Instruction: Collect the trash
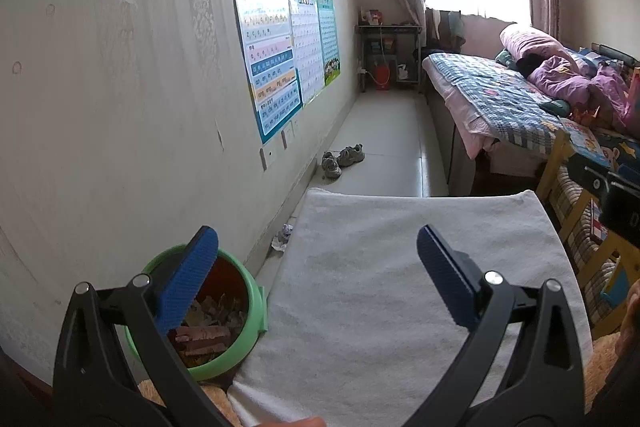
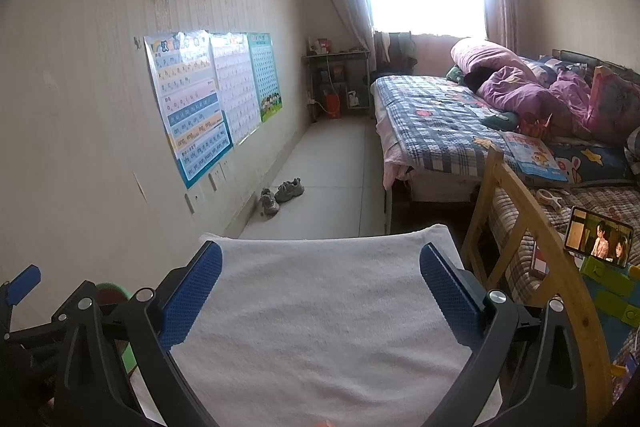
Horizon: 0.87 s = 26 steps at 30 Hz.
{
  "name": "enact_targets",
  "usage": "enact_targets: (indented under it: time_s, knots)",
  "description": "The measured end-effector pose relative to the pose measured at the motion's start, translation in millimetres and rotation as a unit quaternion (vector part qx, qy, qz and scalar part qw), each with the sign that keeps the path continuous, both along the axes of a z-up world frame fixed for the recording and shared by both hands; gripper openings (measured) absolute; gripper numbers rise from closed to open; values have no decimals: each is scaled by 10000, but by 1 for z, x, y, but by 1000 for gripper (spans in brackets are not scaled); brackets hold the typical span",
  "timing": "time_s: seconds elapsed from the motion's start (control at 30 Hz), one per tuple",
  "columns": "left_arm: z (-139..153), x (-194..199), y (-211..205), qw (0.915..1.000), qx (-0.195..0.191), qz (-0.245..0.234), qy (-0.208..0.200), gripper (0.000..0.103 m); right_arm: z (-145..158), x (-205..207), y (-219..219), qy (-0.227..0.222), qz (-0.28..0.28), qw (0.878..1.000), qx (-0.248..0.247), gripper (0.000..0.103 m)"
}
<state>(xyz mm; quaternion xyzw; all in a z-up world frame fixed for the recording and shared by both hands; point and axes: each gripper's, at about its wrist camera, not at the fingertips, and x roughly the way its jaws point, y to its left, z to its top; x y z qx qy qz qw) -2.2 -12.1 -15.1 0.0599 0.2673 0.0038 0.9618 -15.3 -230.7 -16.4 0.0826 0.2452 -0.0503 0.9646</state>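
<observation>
A green trash bin point(image 1: 256, 307) stands on the floor by the left wall, with wrappers and scraps point(image 1: 212, 331) inside. A crumpled scrap point(image 1: 283, 237) lies on the floor beside the wall, past the bin. My left gripper point(image 1: 318, 255) is open and empty, held over a white towel point(image 1: 400, 287); its left finger hangs above the bin. My right gripper point(image 2: 320, 271) is open and empty over the same towel point(image 2: 320, 327). The left gripper's blue fingertip point(image 2: 24, 283) shows at the far left of the right wrist view, with a sliver of the bin point(image 2: 112, 291) behind it.
The wall on the left carries learning posters point(image 1: 272, 59). A pair of shoes point(image 1: 342, 159) lies on the tiled floor. A bed point(image 2: 460, 123) with quilts is at right. A wooden chair frame point(image 2: 520, 227) and a phone point(image 2: 598, 243) playing video stand close on the right.
</observation>
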Motion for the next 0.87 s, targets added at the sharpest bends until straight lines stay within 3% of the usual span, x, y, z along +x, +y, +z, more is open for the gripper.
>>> enact_targets:
  time_s: [0.57,0.67,0.87]
  knots:
    - [-13,7,7,9993,-215,-90,296,98,-15,4,-8,221,49,9997,-66,96]
    - [-18,10,8,9993,-109,1,363,98,-34,13,-17,416,43,9990,-130,96]
    - [-28,13,31,9975,-246,296,589,98,-132,42,-56,1303,-68,9908,-354,96]
